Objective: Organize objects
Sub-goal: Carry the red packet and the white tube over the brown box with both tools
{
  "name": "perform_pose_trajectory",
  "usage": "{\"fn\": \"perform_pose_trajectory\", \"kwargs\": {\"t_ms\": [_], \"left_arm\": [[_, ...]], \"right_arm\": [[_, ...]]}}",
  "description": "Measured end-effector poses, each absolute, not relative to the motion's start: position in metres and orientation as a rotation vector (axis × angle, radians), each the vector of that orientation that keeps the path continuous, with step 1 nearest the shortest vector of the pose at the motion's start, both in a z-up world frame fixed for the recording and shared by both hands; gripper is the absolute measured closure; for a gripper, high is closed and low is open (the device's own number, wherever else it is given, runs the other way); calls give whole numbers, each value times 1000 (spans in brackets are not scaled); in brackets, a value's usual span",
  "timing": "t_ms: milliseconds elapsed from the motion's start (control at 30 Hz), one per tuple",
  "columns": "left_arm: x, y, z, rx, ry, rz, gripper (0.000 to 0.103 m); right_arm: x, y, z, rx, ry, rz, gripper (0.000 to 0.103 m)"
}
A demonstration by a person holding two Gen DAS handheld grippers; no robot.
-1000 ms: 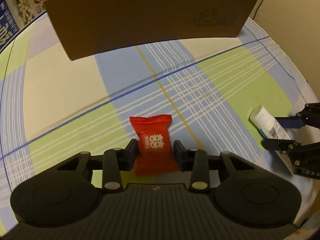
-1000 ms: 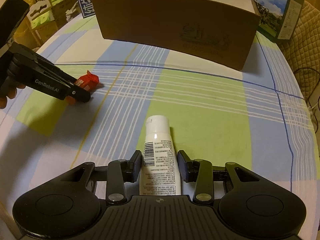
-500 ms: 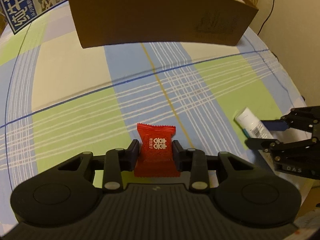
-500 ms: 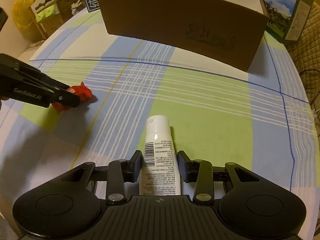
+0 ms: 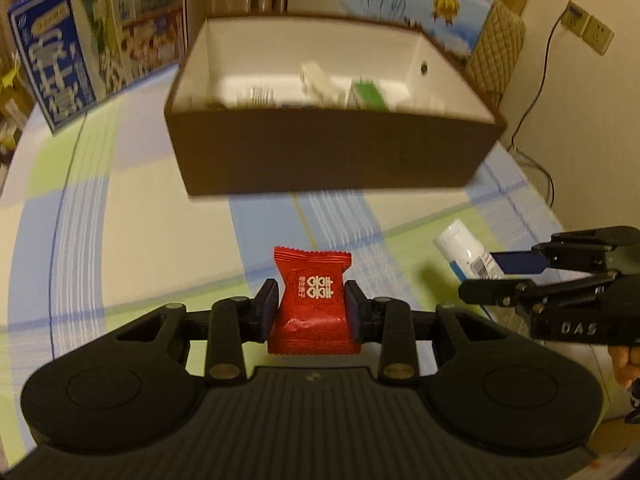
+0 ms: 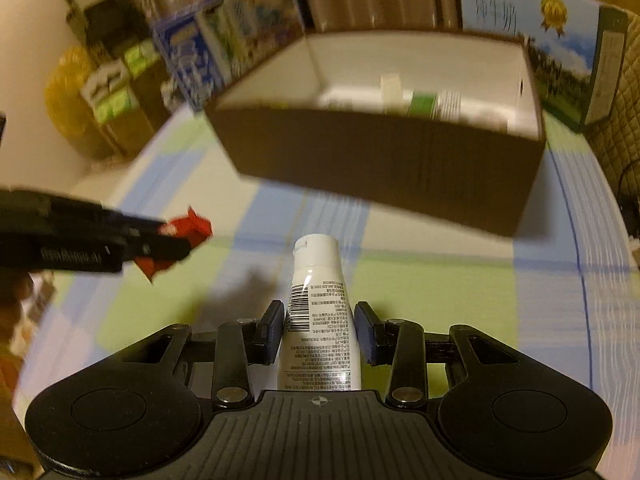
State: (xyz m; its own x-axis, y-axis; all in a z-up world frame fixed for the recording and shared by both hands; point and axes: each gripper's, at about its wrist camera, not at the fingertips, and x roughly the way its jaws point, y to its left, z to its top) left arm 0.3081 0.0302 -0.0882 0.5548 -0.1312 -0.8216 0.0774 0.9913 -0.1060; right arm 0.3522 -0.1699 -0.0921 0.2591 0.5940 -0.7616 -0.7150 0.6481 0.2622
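Two hand-held grippers: the left hand-held gripper [image 5: 311, 314] clamps one red candy packet [image 5: 311, 300] at lower centre, the right hand-held gripper [image 6: 320, 330] clamps one white tube [image 6: 319, 312]. One brown box [image 5: 328, 160] sits ahead, upper centre, on the table [image 5: 132, 208].

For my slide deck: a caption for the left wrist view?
Left gripper carries red candy packet toward open brown cardboard box.
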Motion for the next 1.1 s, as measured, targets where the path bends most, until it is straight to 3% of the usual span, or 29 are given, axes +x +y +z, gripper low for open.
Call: {"fn": "perform_pose_trajectory", "kwargs": {"t_ms": [533,1100], "left_arm": [[420,28,-43,13,844,-120,73],[509,26,-69,58,900,-111,73]], "right_arm": [[467,-144,-26,-27,796,821,67],[592,-112,-67,-78,893,561,67]]}}
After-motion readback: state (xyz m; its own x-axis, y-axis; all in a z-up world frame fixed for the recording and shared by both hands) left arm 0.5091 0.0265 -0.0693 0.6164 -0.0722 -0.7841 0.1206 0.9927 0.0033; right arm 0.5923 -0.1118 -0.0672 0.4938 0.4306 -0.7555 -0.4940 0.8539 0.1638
